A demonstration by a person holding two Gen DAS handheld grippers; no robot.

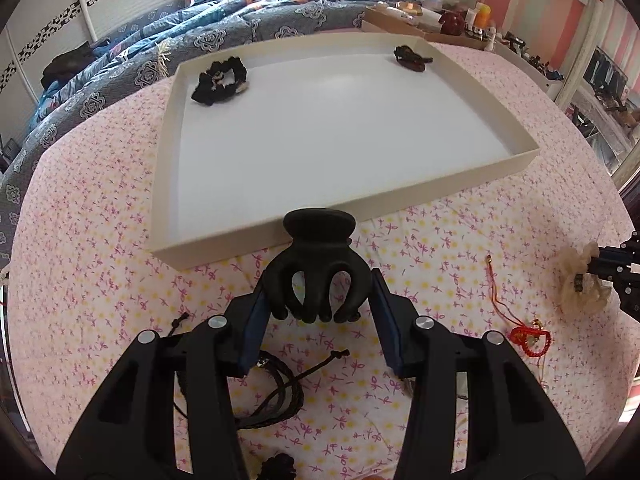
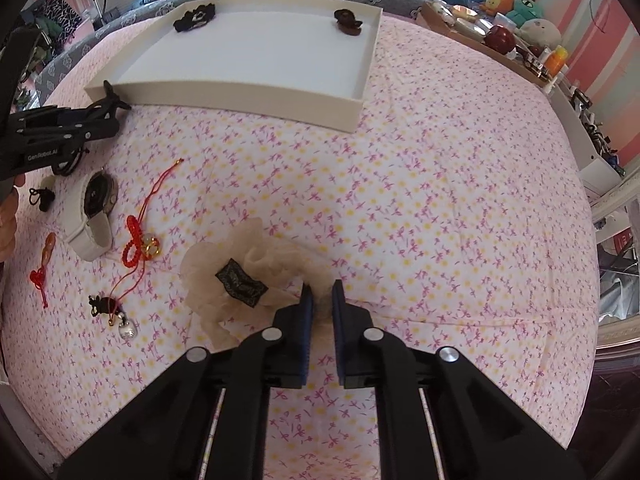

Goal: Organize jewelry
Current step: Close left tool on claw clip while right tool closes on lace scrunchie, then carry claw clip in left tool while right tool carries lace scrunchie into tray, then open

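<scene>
My left gripper (image 1: 320, 300) is shut on a black claw hair clip (image 1: 318, 276) and holds it just before the near wall of the white tray (image 1: 224, 246). The tray holds a black scrunchie (image 1: 220, 82) at its far left and a dark hair clip (image 1: 412, 58) at its far right. My right gripper (image 2: 320, 300) is shut on the edge of a beige scrunchie (image 2: 240, 276) with a black label, lying on the pink floral sheet. The left gripper also shows in the right wrist view (image 2: 108, 108).
On the sheet lie a red cord bracelet (image 2: 140, 240), a white watch (image 2: 94, 212), a red knot charm (image 2: 40, 276), a silver bell charm (image 2: 128, 328) and black braided cords (image 1: 276, 392). A quilt, plush toys and a cluttered shelf lie beyond.
</scene>
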